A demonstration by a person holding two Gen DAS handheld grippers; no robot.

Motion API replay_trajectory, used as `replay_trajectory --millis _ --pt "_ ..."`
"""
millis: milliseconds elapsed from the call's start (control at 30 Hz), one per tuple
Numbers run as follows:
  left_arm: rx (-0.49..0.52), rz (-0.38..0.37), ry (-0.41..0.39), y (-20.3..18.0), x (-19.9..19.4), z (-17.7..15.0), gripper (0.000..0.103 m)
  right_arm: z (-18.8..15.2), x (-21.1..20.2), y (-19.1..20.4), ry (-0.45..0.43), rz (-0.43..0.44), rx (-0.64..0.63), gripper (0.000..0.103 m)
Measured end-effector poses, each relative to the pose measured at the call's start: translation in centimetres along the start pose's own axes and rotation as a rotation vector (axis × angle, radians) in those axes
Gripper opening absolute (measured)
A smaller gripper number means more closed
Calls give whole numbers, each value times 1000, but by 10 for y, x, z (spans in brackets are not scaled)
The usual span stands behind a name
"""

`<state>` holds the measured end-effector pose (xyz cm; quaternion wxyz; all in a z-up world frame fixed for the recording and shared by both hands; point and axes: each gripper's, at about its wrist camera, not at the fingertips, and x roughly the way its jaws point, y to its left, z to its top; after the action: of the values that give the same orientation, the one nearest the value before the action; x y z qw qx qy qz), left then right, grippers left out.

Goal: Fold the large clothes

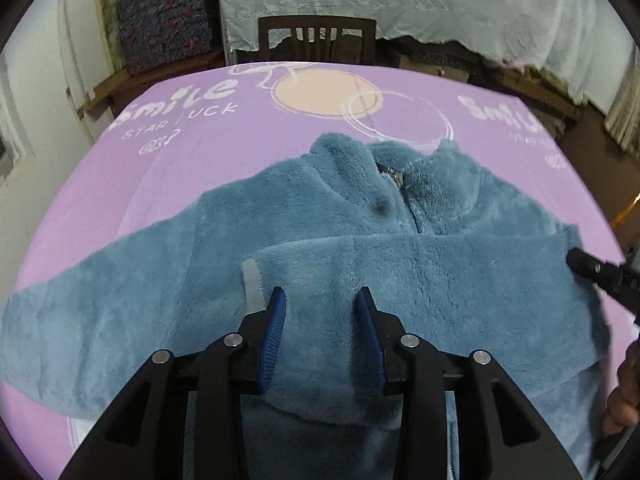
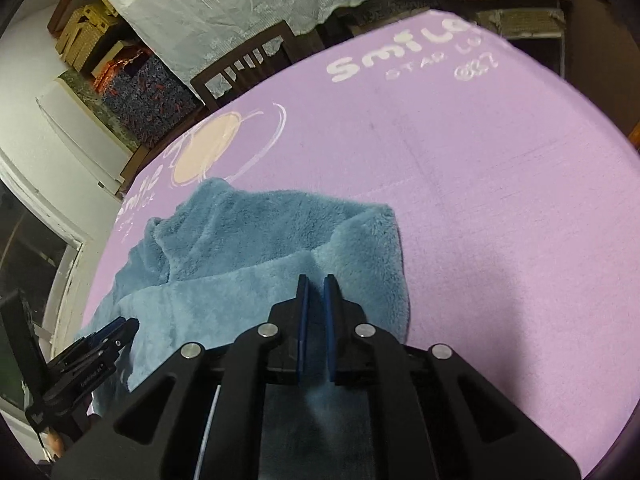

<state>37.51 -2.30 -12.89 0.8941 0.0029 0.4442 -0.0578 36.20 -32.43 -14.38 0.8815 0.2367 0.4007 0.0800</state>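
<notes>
A blue fleece jacket (image 1: 332,204) lies front-up on the purple sheet (image 1: 192,168), with its collar and zipper pointing away from me. One sleeve (image 1: 420,264) is folded across the chest, its pale cuff (image 1: 251,284) beside my left gripper (image 1: 322,300). That gripper is open; the sleeve's fleece lies between its blue pads, and both inner pad faces show. My right gripper (image 2: 316,280) is shut on a ridge of the fleece at the sleeve's folded shoulder end (image 2: 360,232). In the left wrist view its tip (image 1: 574,258) shows at the jacket's right edge.
A dark wooden chair (image 1: 316,40) stands past the far edge of the sheet, under a white lace cloth (image 1: 400,4). A stack of speckled rugs (image 1: 164,24) sits at the back left. Bare sheet (image 2: 500,200) stretches to the right of the jacket. A hand (image 1: 624,392) holds the right gripper.
</notes>
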Motion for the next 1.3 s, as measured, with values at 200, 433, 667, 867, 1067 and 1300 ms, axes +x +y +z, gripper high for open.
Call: replay_trajectory --millis 200,433,667,867,1067,1300 --pt "-30 35 -37 20 -25 -6 40 -19 -43 22 -38 23 -76 11" --pt "-21 55 36 26 -6 -14 44 -55 -24 16 88 -5 -117 8" --pt "-115 21 5 52 -26 -15 47 -54 -46 21 30 30 -128 16" --pt "-297 62 -67 120 -72 -38 51 -58 -33 24 82 25 -126 32" --pt "-586 152 -65 219 -98 -86 52 -55 -41 17 70 60 -77 32" --pt "-788 130 -83 273 -102 -105 51 -55 -51 16 42 70 -59 33"
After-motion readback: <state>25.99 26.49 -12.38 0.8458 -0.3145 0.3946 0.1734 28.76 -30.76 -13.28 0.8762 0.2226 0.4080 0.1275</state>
